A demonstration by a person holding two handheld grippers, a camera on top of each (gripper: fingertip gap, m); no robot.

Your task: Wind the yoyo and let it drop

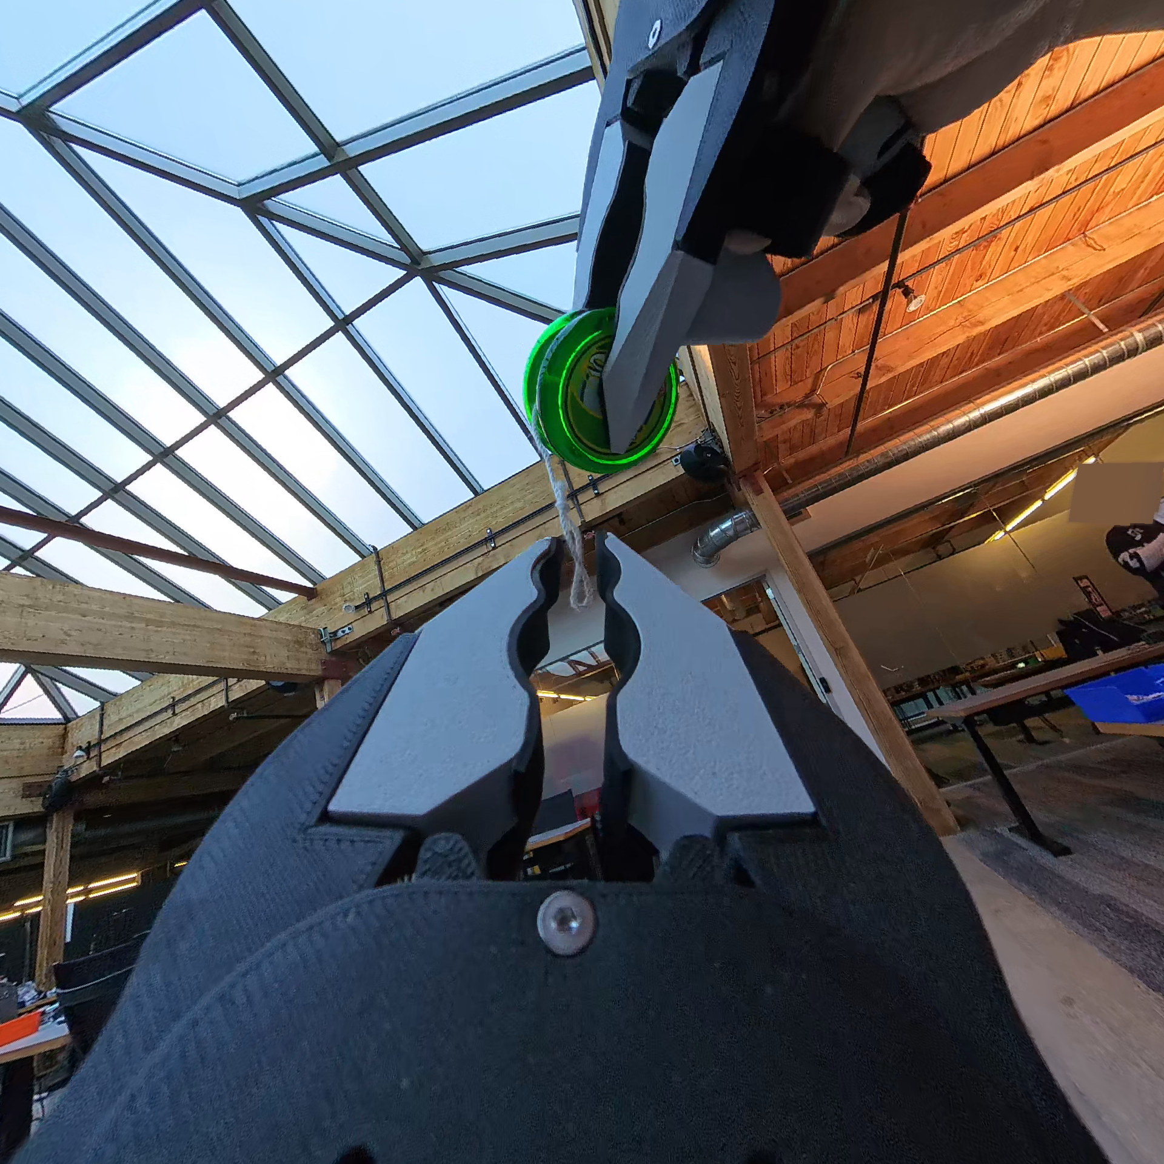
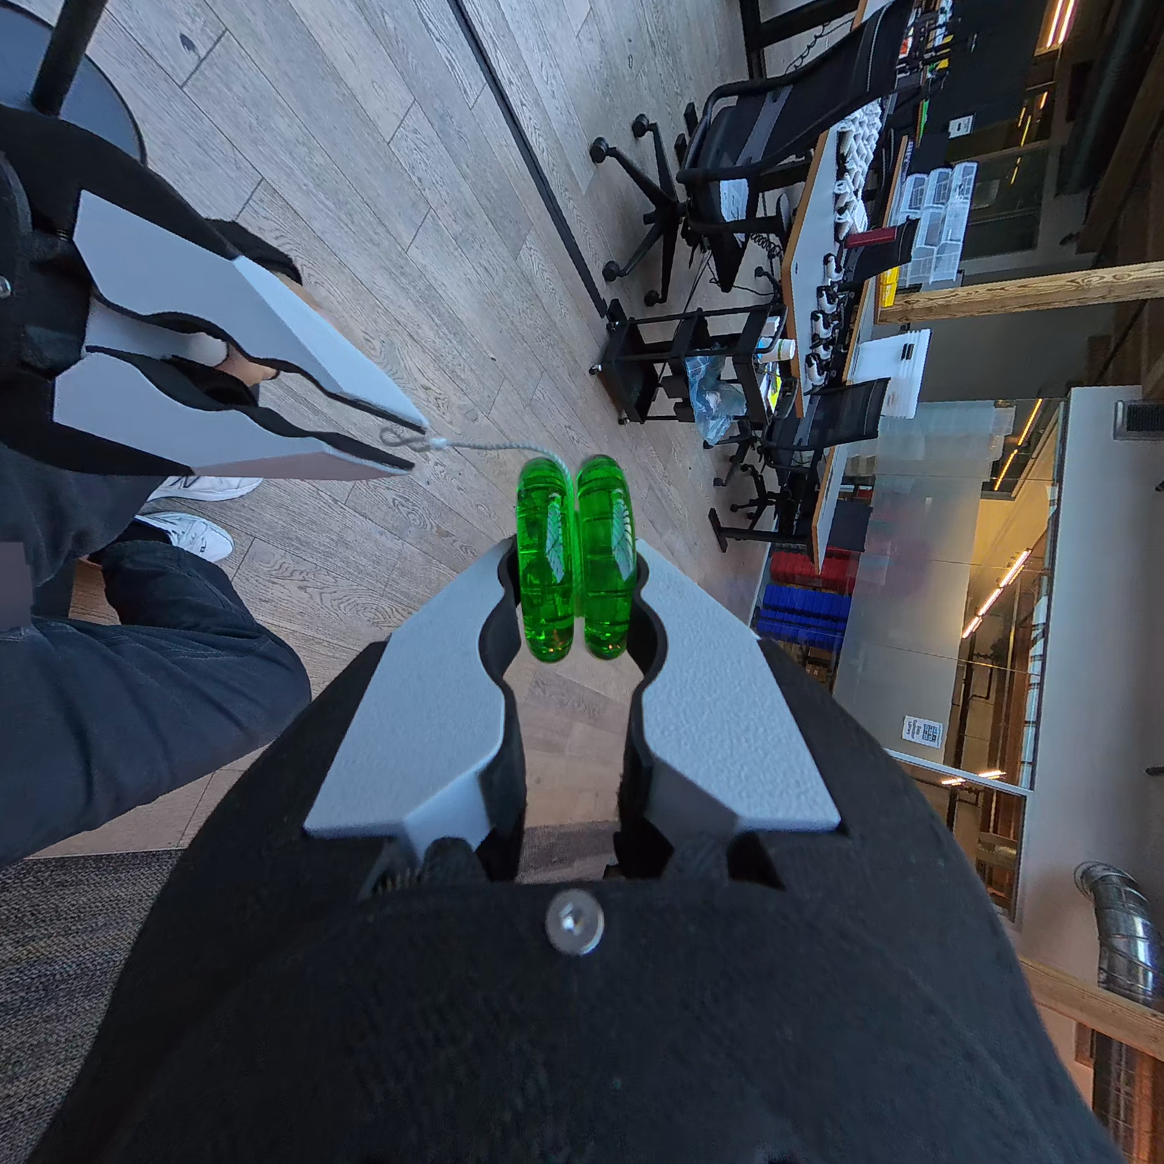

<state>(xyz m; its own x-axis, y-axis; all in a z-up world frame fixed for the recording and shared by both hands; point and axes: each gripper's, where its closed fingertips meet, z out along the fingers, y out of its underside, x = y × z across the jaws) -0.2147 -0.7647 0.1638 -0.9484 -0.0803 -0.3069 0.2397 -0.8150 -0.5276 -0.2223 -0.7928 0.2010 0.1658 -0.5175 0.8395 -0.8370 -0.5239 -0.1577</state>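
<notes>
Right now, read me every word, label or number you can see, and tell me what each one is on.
Green yoyo: print on its side face, mostly covered by a finger of the right gripper; unreadable.
Blue bin: white print, too blurred to read.
Paper sign on the glass wall: too small to read.
Nothing else legible.

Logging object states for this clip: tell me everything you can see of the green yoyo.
The translucent green plastic yoyo has two rounded halves with a narrow groove between them. The right gripper is shut on it, its grey fingers pressing the flat outer faces, one of which bears a yellow-and-black printed disc. Thin white twisted string leaves the groove, mostly wound in, and ends between the left gripper fingers. The yoyo hangs in mid-air.
</notes>
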